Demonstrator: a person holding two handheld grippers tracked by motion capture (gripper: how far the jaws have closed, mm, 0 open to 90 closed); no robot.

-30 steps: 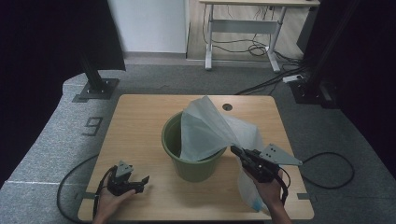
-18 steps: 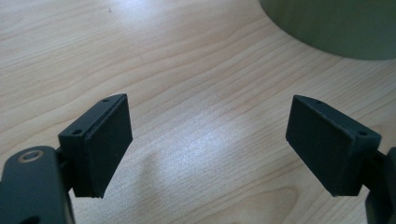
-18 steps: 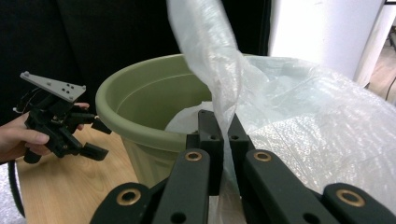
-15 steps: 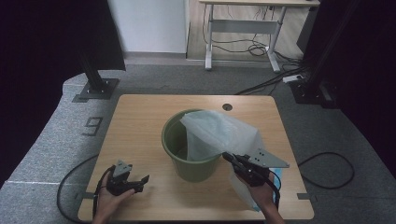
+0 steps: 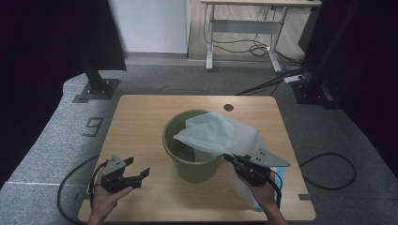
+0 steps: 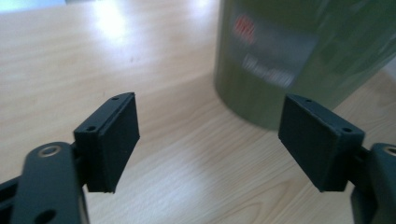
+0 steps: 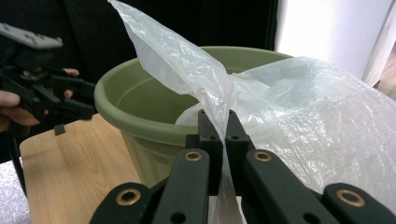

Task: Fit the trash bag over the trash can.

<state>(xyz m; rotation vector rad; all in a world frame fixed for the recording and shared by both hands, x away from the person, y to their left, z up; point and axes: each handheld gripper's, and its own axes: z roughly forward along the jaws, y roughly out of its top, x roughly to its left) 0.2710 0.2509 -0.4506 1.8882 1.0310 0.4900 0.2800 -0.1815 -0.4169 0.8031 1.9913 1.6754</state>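
The right hand-held gripper [image 5: 236,162] is clenched on a fold of the clear plastic bag [image 5: 220,136], its two jaws pressed together with the thin film pinched between them just beside the near right rim of the green bucket [image 5: 192,161]. From that grip the bag spreads up and over the bucket's right side, part of it draped into the mouth and part hanging outside down to the counter [image 5: 141,122] on the bucket's right. The left hand-held gripper [image 5: 138,176] is released: its jaws have just been closing a little yet stand wide apart with nothing between them, and it sits above the counter, well to the left of the bucket and pointing at its lower wall. The bucket stands upright near the counter's middle; its left inner wall shows bare green, and whether the bag reaches its floor cannot be told.
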